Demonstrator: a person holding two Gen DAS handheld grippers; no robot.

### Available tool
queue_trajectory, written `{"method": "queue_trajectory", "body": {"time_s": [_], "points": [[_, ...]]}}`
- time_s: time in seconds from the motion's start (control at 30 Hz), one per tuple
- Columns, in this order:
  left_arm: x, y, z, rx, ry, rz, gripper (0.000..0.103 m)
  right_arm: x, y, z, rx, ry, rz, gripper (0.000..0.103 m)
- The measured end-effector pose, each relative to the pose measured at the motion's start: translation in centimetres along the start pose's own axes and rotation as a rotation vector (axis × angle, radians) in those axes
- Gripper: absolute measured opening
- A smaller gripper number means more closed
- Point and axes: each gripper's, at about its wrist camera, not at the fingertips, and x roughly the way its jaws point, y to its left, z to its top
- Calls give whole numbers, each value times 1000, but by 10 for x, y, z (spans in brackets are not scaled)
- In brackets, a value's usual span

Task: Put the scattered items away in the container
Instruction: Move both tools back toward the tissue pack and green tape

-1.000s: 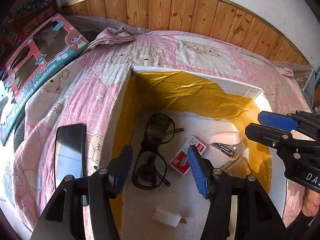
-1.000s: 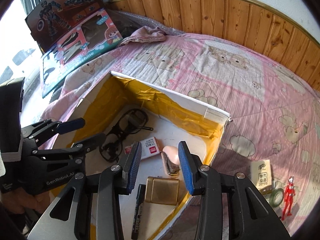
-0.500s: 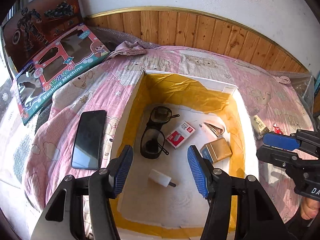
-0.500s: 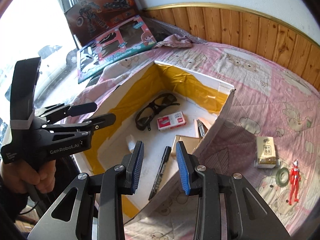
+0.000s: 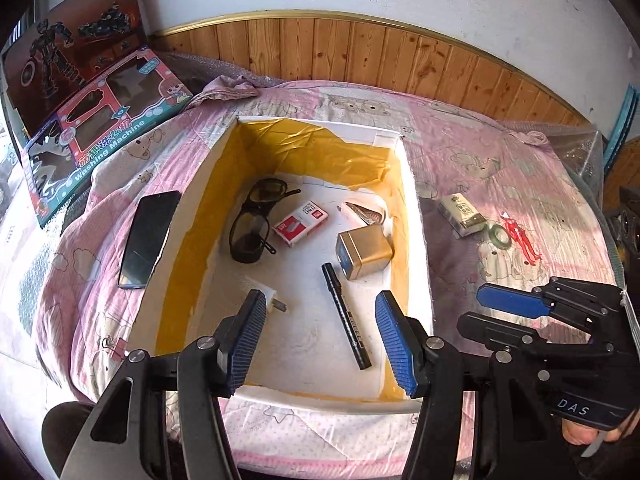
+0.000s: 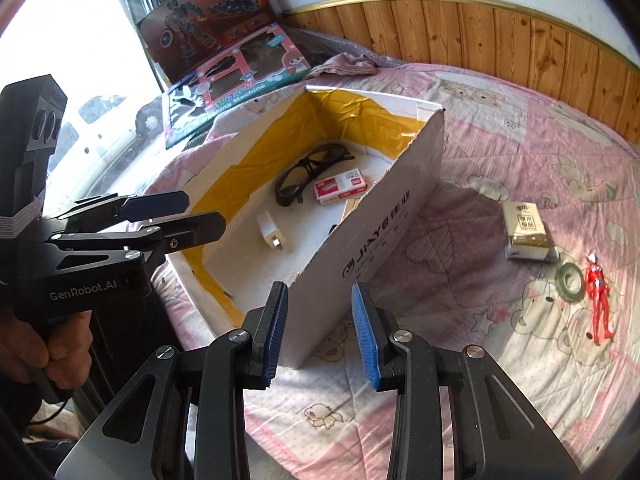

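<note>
Both sets of jaws hung released and empty: the left gripper over the near end of the box, the right gripper at its outer wall, likely freed to fetch the phone and figure beyond, on the bed

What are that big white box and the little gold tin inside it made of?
The big white open box looks like matte white cardboard: thin flat walls, printed lettering outside, glossy yellow tape lining its inner corners. The small gold rectangular tin seems to be brushed metal, given its dull golden sheen and crisp edges, though metallic-coated card is possible.
</note>
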Motion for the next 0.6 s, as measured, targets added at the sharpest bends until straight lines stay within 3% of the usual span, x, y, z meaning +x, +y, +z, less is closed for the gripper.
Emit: {"method": "queue_trajectory", "body": {"time_s": [0.33, 0.6], "points": [[-11, -49, -16, 40, -2, -94, 58, -23, -36, -21, 124, -3, 29, 36], [-3, -96, -20, 103, 24, -166, 58, -50, -103, -42, 264, -10, -60, 36]]}}
